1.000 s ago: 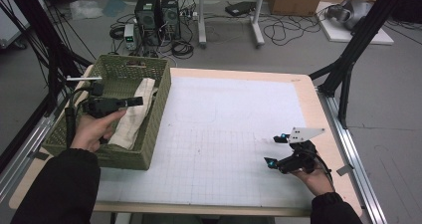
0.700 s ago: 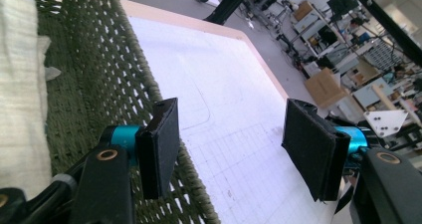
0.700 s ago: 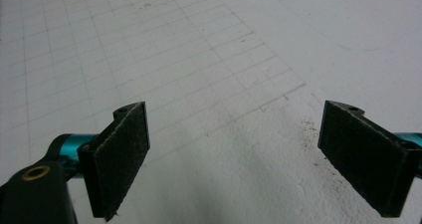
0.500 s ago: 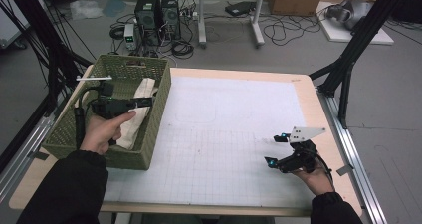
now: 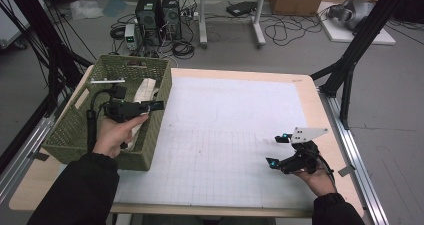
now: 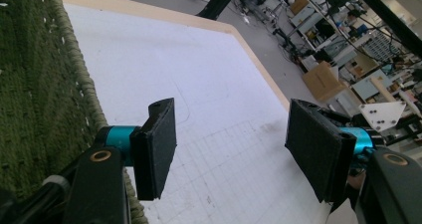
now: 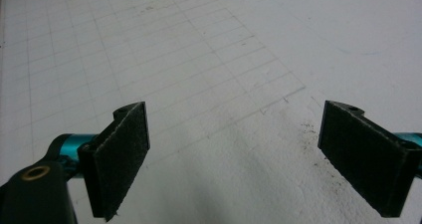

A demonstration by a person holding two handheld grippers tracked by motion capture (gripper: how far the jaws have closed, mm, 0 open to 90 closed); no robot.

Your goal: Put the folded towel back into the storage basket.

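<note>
My left gripper [image 5: 153, 105] hovers over the green woven basket [image 5: 152, 135] at the table's left and points right, toward the white gridded mat [image 5: 225, 120]. Its jaws have just been opening and stand open, with nothing between them. In the left gripper view the left gripper [image 6: 231, 149] looks past the basket wall [image 6: 40, 84] onto the mat [image 6: 199, 59]. A cream cloth [image 5: 147, 90] lies inside the basket. My right gripper [image 5: 276, 149] rests low over the mat's near right part, open and empty. The right gripper [image 7: 234, 159] shows bare mat [image 7: 199, 59] between its pads.
Black frame posts [image 5: 350, 60] stand at the table's right and left edges. Computers and cables [image 5: 160, 15] lie on the floor beyond the far edge. The wooden table rim [image 5: 325, 115] borders the mat on the right.
My left hand has carried its gripper to the right over the basket, closer to the basket's right wall. The right gripper has stayed where it was.
</note>
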